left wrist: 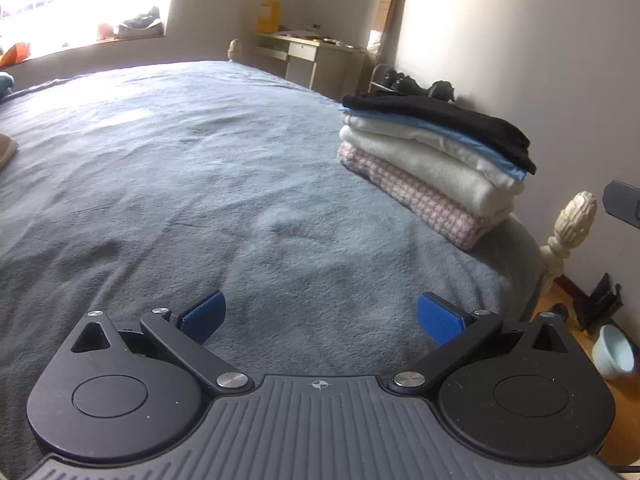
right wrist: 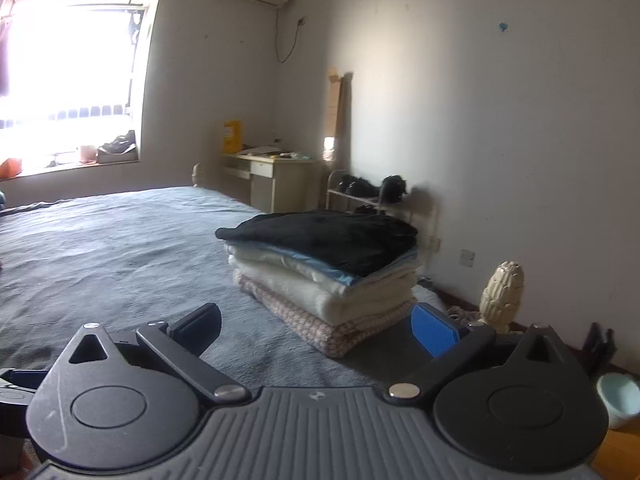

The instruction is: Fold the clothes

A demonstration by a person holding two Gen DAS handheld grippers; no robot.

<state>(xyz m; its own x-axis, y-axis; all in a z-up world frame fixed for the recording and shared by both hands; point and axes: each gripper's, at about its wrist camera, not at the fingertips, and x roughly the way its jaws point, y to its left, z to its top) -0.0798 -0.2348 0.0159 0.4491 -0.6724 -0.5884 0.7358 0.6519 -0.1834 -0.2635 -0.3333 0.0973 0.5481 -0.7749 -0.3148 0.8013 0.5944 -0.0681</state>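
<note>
A stack of folded clothes [left wrist: 432, 160] lies near the right corner of the grey bed [left wrist: 180, 168]: a pink checked piece at the bottom, white ones above, a light blue one, and a black garment [right wrist: 332, 238] on top. My left gripper [left wrist: 320, 318] hovers over bare bedspread, open, with nothing between its blue pads. The stack [right wrist: 332, 280] fills the middle of the right wrist view, just ahead of my right gripper [right wrist: 320, 326]. That gripper is open and empty, apart from the pile. A grey part of the right gripper [left wrist: 624, 202] shows at the left view's right edge.
A cream bedpost finial [right wrist: 502, 294] stands at the bed's corner beside the stack. On the wooden floor to the right sits a pale bowl [right wrist: 618, 398]. A desk [right wrist: 272, 178] and shoe rack [right wrist: 368, 196] stand against the far wall. A bright window [right wrist: 76, 72] is on the left.
</note>
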